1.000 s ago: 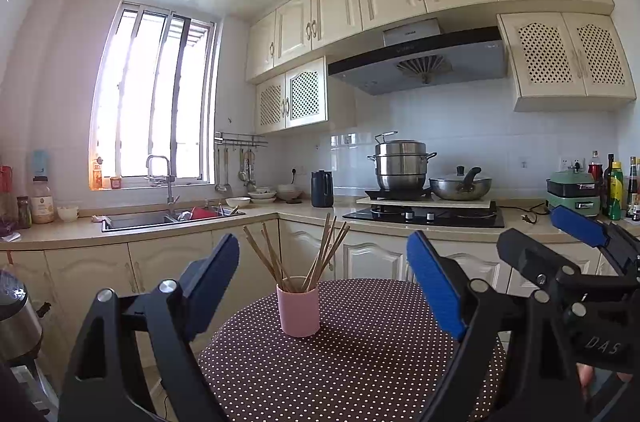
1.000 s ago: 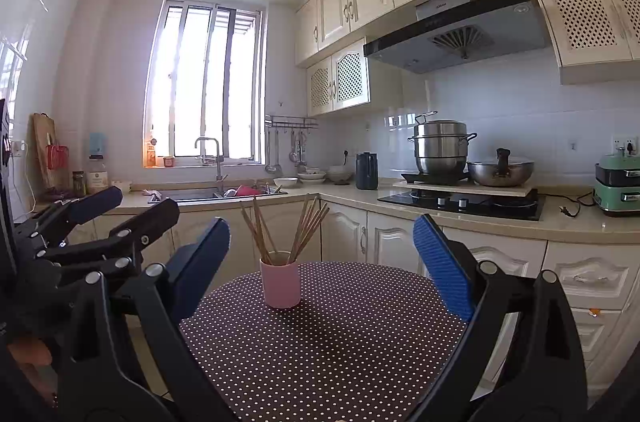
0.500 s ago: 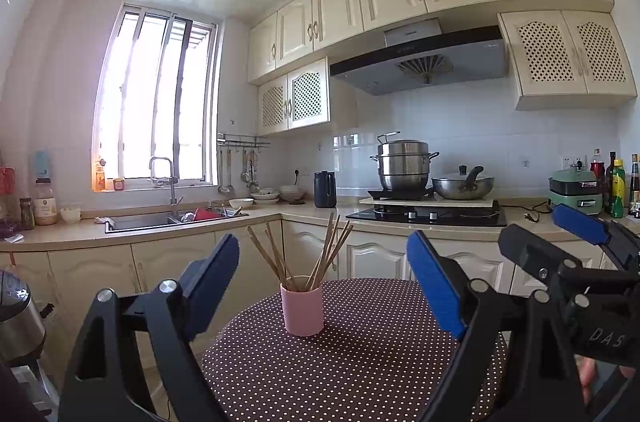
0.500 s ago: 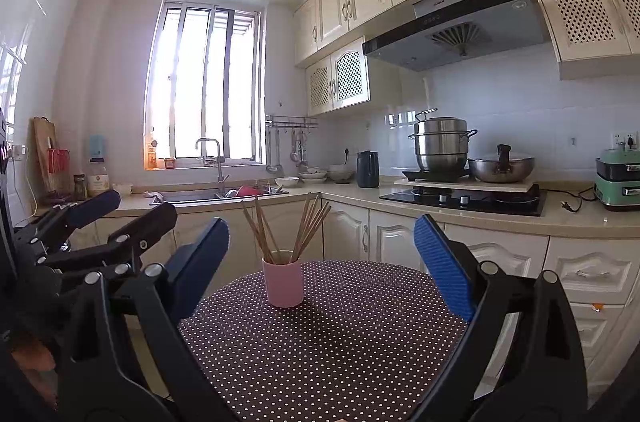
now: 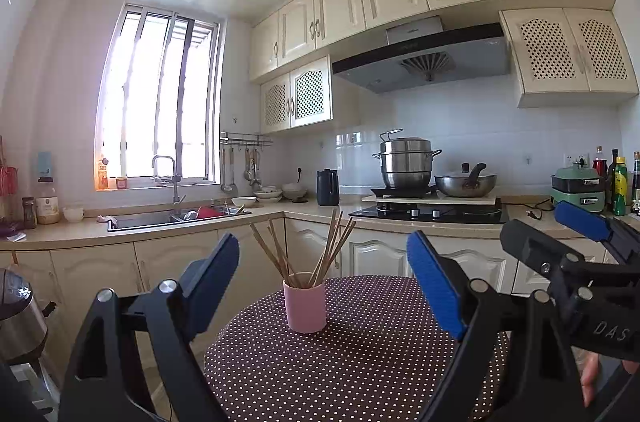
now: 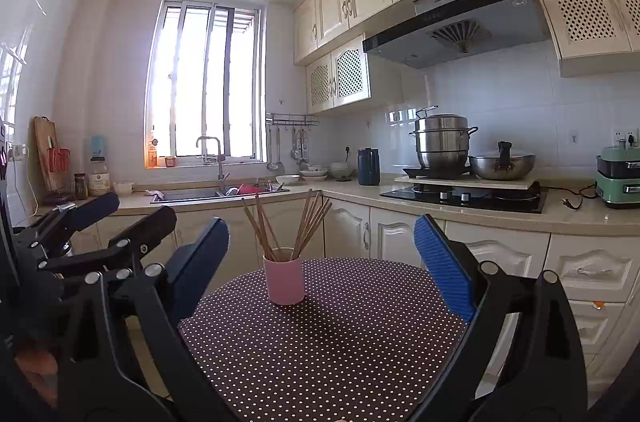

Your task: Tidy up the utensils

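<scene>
Nearest the lens, the left gripper (image 5: pixel 324 286) fills the bottom of its own view with its blue-padded fingers spread wide and nothing between them. The right gripper (image 6: pixel 320 262) does the same in the lower part of its view, jaws wide apart and empty. Each tool also shows at the edge of the other's picture — the right one at the lower right of the left view, the left one at the lower left of the right view — so the two are held side by side above the near edge of the table.

Beyond the fingers, the round table (image 5: pixel 360 374) with its dotted brown cloth takes up the lower centre. On its far part stands a pink cup (image 5: pixel 305 307), upright, and in it a bundle of wooden chopsticks (image 5: pixel 320 246) fanning out above the rim. No other utensil lies on the cloth in either view.

So the utensils already sit gathered in the cup. This fits two stages — the chopsticks all stowed and the tools drawn back, or a full cup about to be handled. The pictures do not settle which.

Farther off, at the middle left, the sink (image 5: pixel 160 220) holds some dishes; at the middle right, pots stand on the stove (image 5: pixel 428 212).
</scene>
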